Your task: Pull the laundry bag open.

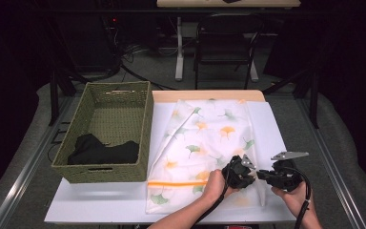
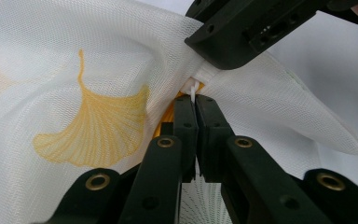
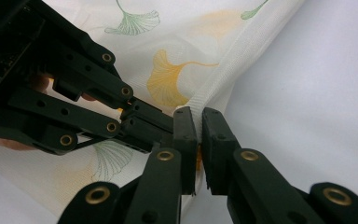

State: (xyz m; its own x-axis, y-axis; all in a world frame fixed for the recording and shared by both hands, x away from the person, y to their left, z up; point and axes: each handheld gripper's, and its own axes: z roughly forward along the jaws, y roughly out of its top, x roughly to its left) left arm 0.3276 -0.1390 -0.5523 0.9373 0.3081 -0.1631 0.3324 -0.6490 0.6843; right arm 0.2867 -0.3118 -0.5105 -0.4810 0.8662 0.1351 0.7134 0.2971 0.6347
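Pinching the bag's (image 1: 205, 143) zipper end near the table's (image 1: 276, 143) front edge, both grippers — left (image 1: 244, 175), right (image 1: 263, 174) — clamped, we judge pulling apart comes next.

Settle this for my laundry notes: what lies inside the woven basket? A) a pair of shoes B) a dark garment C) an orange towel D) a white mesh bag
B: a black garment lies crumpled at the near end of the green woven basket.
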